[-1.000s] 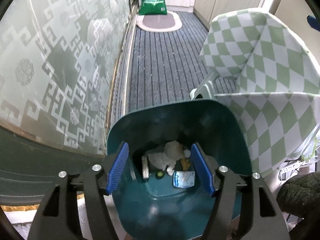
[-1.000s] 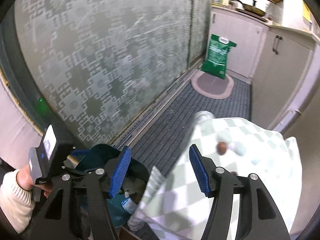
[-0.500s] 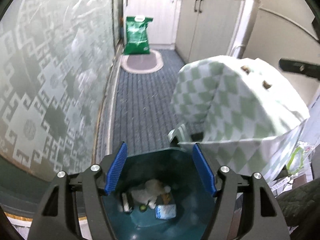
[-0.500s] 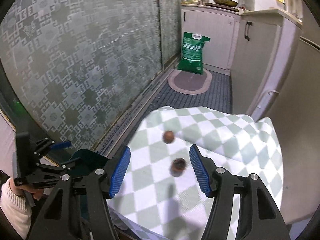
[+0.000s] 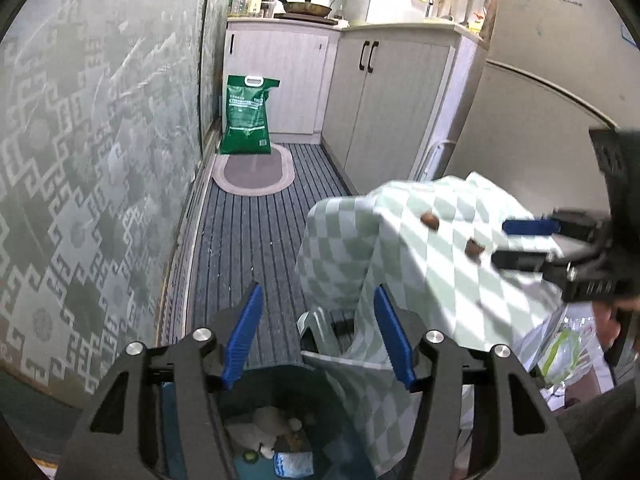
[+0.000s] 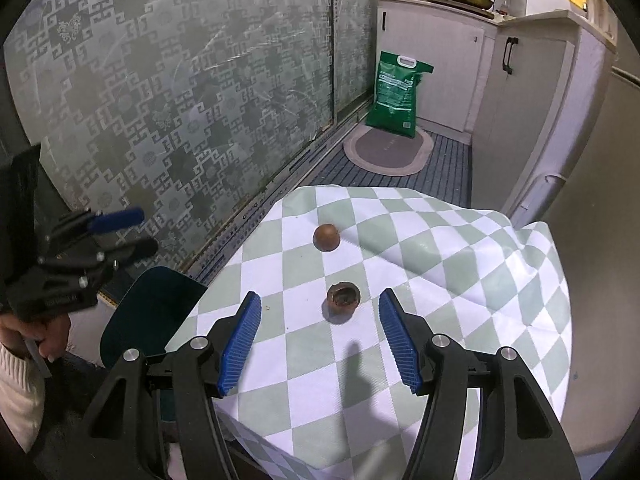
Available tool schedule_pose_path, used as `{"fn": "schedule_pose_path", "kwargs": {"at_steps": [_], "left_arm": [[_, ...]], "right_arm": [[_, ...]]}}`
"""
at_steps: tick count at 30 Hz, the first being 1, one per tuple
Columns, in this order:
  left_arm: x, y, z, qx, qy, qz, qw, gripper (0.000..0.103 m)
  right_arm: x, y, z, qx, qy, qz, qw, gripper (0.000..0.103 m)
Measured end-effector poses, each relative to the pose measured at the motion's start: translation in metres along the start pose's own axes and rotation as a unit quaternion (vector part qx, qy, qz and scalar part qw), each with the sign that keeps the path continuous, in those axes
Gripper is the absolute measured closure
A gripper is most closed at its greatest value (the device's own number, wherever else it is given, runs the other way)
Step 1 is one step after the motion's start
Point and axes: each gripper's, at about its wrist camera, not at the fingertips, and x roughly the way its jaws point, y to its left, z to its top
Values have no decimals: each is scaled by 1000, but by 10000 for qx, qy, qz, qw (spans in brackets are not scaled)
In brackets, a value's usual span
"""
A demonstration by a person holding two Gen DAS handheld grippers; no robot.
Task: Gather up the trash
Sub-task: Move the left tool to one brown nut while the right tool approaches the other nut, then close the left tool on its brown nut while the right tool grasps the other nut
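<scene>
Two brown nut shells lie on a green-and-white checked tablecloth [image 6: 440, 280]: a whole one [image 6: 327, 237] farther off and a hollow half shell [image 6: 343, 299] nearer. My right gripper [image 6: 320, 332] is open and empty, just above the cloth with the half shell between and ahead of its blue pads. My left gripper [image 5: 318, 330] is open and empty above a dark teal bin [image 5: 320, 392] holding several scraps [image 5: 272, 432]. The bin [image 6: 148, 312] stands left of the table. The shells also show in the left wrist view [image 5: 430, 219].
A patterned glass sliding door [image 6: 180, 100] runs along the left. A green sack [image 6: 396, 96] and oval mat [image 6: 388, 150] sit on the striped floor by white cabinets [image 5: 380, 100]. A fridge [image 5: 540, 100] stands at the right. A white stool [image 5: 324, 330] is under the cloth.
Both grippers have lifted and tilted up from the bin. The right gripper has moved over the table, bringing the half shell between its pads. The left gripper has pulled back from the bin.
</scene>
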Motion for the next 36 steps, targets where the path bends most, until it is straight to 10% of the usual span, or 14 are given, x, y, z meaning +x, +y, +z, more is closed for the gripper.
{"fn": "schedule_pose_path", "kwargs": {"at_steps": [12,36], "left_arm": [[33,-38,44,579,64,-314,9978,65],[99,-94,55,1329,671,-698,9864,65]], "right_arm": [[21,-12,1,21,126,115,9999,61],[32,-24,-2,156,190,209,9995,77]]}}
